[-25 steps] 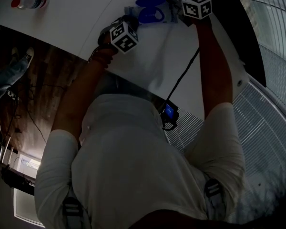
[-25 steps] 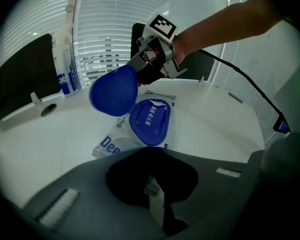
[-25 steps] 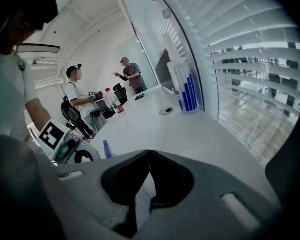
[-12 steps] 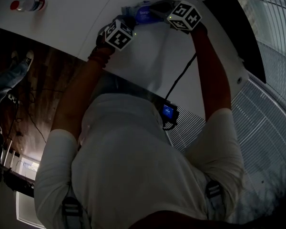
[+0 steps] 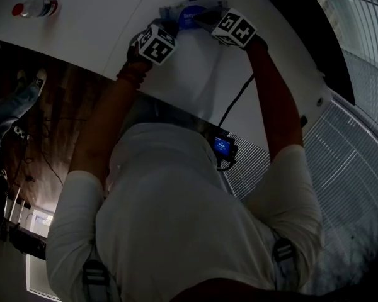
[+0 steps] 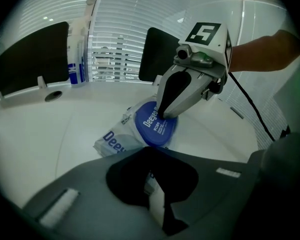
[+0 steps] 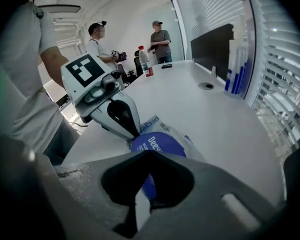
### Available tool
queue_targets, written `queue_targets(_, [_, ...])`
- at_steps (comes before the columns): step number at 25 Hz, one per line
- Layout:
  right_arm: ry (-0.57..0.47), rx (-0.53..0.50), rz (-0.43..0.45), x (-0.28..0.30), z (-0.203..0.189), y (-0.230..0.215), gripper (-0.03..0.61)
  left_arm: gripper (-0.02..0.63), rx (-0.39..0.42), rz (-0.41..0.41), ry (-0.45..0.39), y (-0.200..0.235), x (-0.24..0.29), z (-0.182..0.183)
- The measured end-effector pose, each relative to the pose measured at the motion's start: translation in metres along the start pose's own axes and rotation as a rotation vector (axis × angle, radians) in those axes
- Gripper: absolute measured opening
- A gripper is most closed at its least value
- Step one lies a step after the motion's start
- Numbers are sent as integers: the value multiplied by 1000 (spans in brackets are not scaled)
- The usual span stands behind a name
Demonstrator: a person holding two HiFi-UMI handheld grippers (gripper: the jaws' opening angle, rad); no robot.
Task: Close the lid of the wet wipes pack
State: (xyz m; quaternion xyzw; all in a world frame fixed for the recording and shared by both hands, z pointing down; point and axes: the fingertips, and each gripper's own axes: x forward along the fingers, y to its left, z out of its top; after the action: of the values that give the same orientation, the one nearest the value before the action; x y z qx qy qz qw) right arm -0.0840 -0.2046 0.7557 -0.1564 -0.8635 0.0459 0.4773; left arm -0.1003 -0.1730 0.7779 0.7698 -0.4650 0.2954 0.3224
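The wipes pack (image 6: 110, 141) lies on the desk (image 6: 40, 129), its blue lid (image 6: 151, 130) looking nearly shut. The right gripper (image 6: 162, 116), jaws squeezed together, presses it; the left gripper (image 7: 131, 134), also squeezed, touches the pack's edge.

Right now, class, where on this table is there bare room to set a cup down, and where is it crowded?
Bare: the white table between the water bottle and the wipes pack, and between the pack and the round hole. Crowded: the pack itself, where the left gripper and the right gripper both touch it.
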Motion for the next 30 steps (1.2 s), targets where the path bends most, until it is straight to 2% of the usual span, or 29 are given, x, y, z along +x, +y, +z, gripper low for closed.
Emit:
queue_targets(13, [38, -13, -64, 9, -2, -3, 2, 2, 17, 2, 12, 0, 1, 0])
queue_targets(18, [10, 10, -105, 7, 2, -2, 2, 3, 2, 0, 5, 3, -3, 2])
queue_targets(21, [-53, 44, -150, -4, 8, 3, 2, 2, -9, 6, -15, 5, -7, 4])
queue_targets(25, [-208, 132, -253, -42, 26, 6, 2, 2, -12, 34, -66, 5, -27, 17])
queue_targets(30, [-407, 220, -382, -108, 44, 22, 2, 2, 8, 33, -166, -17, -62, 52])
